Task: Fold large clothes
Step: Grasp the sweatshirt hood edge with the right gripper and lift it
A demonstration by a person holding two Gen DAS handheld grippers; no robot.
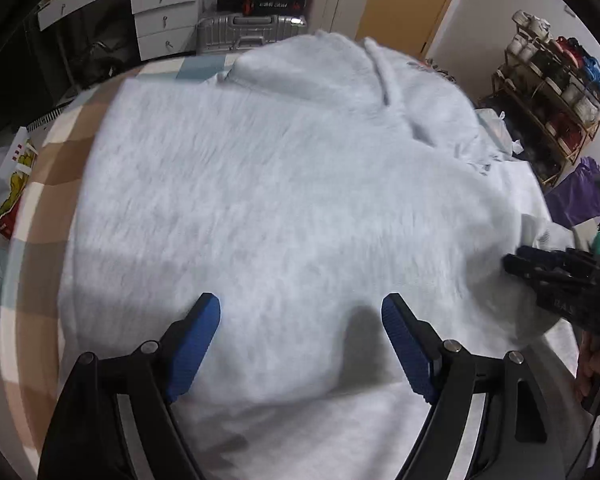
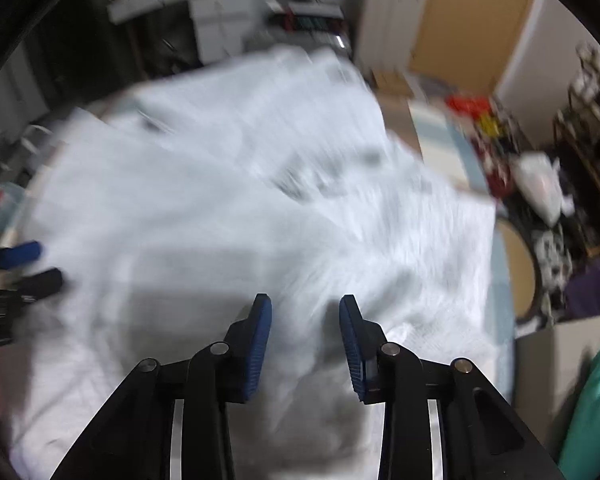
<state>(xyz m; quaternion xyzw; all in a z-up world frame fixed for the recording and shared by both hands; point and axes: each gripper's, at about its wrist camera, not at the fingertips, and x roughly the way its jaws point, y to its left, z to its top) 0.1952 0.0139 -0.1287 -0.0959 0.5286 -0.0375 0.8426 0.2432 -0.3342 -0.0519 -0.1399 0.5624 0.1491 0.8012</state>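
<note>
A large pale grey sweatshirt [image 1: 280,180] lies spread over a checked bed sheet [image 1: 56,152], its collar end towards the far side. My left gripper [image 1: 300,304] hovers over the garment's near part, blue pads wide apart, nothing between them. At the right edge of the left wrist view, the right gripper [image 1: 540,268] shows dark over the garment's side. The right wrist view is blurred: the sweatshirt [image 2: 220,208] fills it. My right gripper [image 2: 305,302] stands over rumpled fabric with a narrow gap between its pads and no cloth pinched. The left gripper [image 2: 32,264] appears at the left.
Beyond the bed stand a silver suitcase [image 1: 252,30] and white drawers [image 1: 164,16]. A shoe rack [image 1: 552,92] and a purple bag [image 1: 576,196] are on the right. A teal cloth [image 2: 596,400] lies near a box at the lower right.
</note>
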